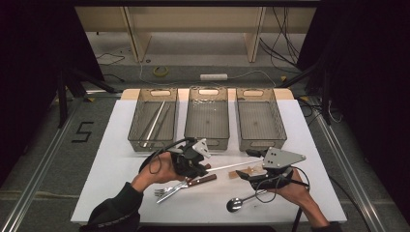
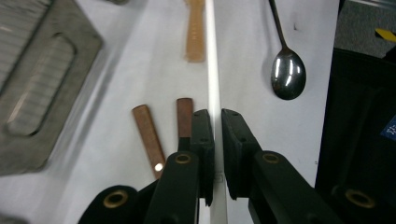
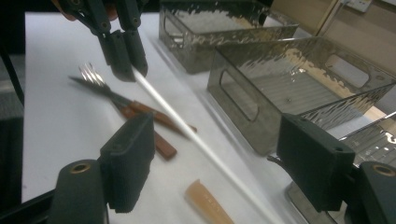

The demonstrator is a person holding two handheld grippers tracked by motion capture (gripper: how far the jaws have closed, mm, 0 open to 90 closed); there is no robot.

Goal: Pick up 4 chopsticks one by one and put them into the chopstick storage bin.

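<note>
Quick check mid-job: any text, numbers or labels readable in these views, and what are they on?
"5": black tape figure on the grey floor, left of the table.
Blue label with white marks at the right edge of the left gripper view: cut off, unreadable.
Nothing readable on the trays, cutlery or tongs.

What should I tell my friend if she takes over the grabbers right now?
Left gripper: shut on the white chopstick, lifted off the table.
Right gripper: open, holding nothing, with the chopstick running between its jaws.
Done: the left bin already holds chopsticks.
Left: the held chopstick probably goes there too. The forks, the spoon and a light wooden piece lie on the table; the middle bin and right bin look empty.
</note>
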